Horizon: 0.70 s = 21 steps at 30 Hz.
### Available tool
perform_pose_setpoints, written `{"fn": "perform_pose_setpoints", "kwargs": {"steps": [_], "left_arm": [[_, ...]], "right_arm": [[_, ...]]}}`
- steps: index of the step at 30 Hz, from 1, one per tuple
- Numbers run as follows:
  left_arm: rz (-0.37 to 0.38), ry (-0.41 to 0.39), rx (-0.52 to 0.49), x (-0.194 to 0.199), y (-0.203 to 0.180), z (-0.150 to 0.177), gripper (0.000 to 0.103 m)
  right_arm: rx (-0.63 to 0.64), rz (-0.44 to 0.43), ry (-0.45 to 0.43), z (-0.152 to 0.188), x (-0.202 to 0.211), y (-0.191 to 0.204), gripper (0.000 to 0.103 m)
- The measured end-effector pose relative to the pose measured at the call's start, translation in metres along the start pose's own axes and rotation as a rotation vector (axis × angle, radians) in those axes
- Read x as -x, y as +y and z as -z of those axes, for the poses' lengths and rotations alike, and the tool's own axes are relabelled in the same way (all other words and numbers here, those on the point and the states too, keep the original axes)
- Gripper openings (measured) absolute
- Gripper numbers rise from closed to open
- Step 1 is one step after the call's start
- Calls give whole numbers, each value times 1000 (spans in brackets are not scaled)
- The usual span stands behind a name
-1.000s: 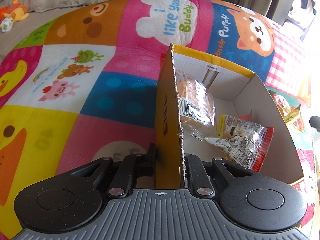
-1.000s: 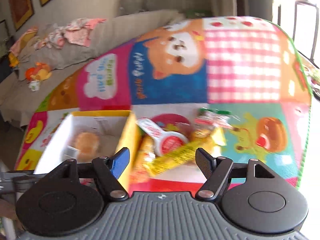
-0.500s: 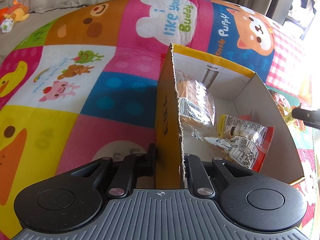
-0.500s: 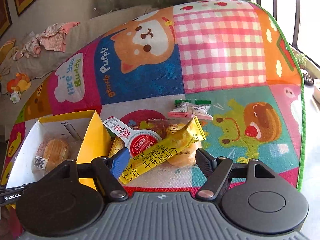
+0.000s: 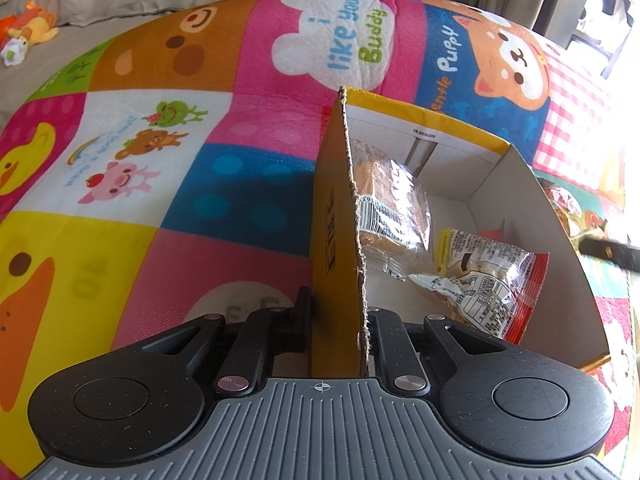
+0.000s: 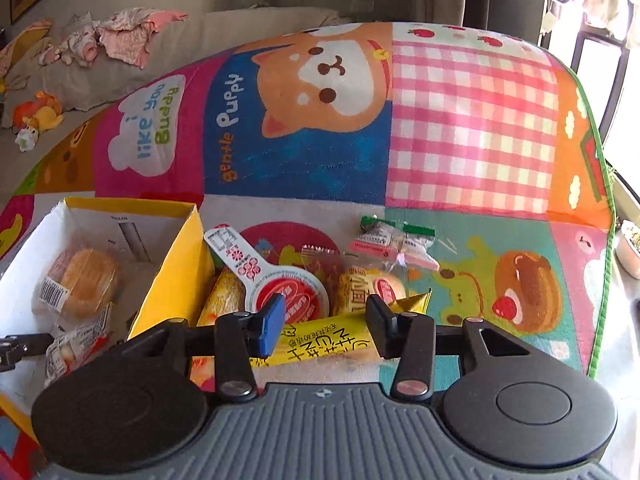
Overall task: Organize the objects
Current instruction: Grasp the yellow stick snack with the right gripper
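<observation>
My left gripper (image 5: 338, 320) is shut on the near wall of the yellow cardboard box (image 5: 332, 216). Inside the box lie a wrapped bread (image 5: 392, 208) and a clear snack bag (image 5: 480, 276). The box (image 6: 176, 264) also shows at the left of the right wrist view. My right gripper (image 6: 326, 322) is open, its fingers on either side of a long yellow snack bar (image 6: 332, 344). Just beyond lie a red-lidded cup (image 6: 280, 292), a yellow-wrapped cake (image 6: 368, 288) and a green-and-pink packet (image 6: 394, 240).
Everything sits on a colourful cartoon play mat (image 6: 472, 128). A grey sofa with clothes (image 6: 120, 36) and a plush toy (image 6: 38, 114) lies behind it. The mat's green edge (image 6: 600, 280) runs along the right, beside a window.
My right gripper has moved down and forward onto the snack pile, and its fingers have narrowed around the yellow bar. The left gripper and box have not moved.
</observation>
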<state>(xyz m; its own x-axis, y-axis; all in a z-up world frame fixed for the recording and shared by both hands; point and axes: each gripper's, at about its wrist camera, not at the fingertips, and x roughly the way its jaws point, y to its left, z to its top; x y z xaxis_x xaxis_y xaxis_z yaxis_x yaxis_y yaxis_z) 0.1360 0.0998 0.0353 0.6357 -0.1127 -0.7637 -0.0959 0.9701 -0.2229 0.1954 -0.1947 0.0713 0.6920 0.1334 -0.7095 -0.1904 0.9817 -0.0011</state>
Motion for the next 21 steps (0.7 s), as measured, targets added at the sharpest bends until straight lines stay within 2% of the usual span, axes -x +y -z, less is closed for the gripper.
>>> {"fn": "perform_pose_setpoints", "kwargs": {"steps": [2,4,7,9,13,19,21], "left_arm": [[1,0,0,0,0,0,15],[1,0,0,0,0,0,15],[1,-1,1,0,0,0,15],[1,-1,5,0,0,0,15],[1,-1,5,0,-1,0,15],[0,1,3,0,-1,0,15],[0,2,2,0,-1,0,15]], "right_arm": [[-13,-27,48,9,8,-7,44],[10,-19,74,22,17,-12,45],[76,-9,63,37,34,-13,47],[54,-23,54,38,40,-17,53],[-124,-92,46,24,34,-31,71],[-438,-204,62,14,-14,-36,70],[-463,-183,70,13,-28,-32,60]]}}
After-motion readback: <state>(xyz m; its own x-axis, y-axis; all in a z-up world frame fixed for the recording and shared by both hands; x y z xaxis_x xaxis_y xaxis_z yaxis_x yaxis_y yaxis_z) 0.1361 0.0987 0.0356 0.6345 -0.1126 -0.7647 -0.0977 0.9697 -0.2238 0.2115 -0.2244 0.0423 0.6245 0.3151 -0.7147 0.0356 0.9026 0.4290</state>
